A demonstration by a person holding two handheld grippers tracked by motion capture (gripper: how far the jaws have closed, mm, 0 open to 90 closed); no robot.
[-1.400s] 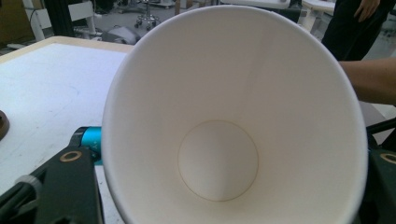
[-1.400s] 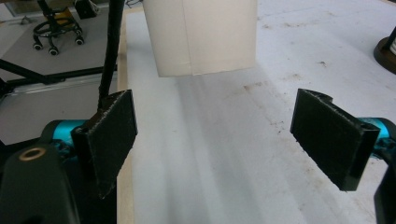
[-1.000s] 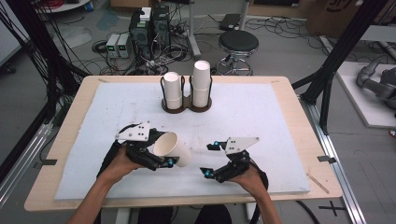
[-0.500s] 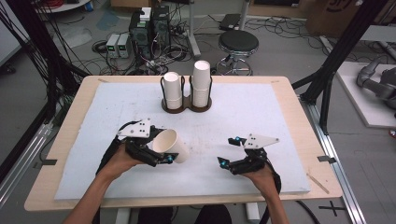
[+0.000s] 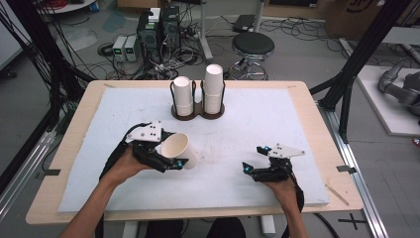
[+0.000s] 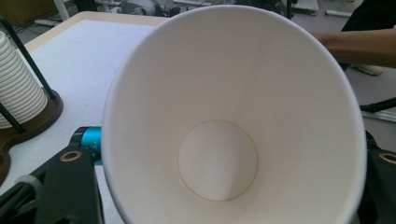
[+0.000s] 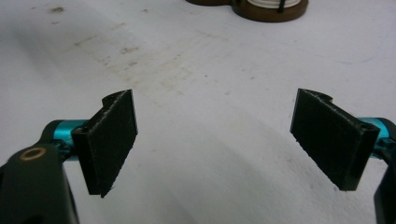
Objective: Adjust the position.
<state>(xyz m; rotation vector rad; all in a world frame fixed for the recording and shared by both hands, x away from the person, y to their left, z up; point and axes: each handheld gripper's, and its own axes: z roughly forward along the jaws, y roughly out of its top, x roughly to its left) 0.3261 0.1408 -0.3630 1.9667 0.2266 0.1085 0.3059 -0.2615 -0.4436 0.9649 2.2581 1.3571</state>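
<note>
Left gripper (image 5: 174, 163) pinches paper cup (image 5: 179, 148) on its side, low over white mat (image 5: 247, 134). Right gripper (image 5: 253, 159), jaws spread & empty, has drawn away rightward: cup separated, ready for placing.

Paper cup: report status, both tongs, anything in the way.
Left tongs shut on paper cup, mouth toward its camera. Right tongs open, empty, over bare white mat. Cup holder with stacks stands apart; nothing obstructing.

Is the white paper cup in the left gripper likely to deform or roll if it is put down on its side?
The white paper cup looks thin-walled and empty, so probably light and easily squashed. Its tapered round shape would likely roll in a curve on the white mat.
</note>
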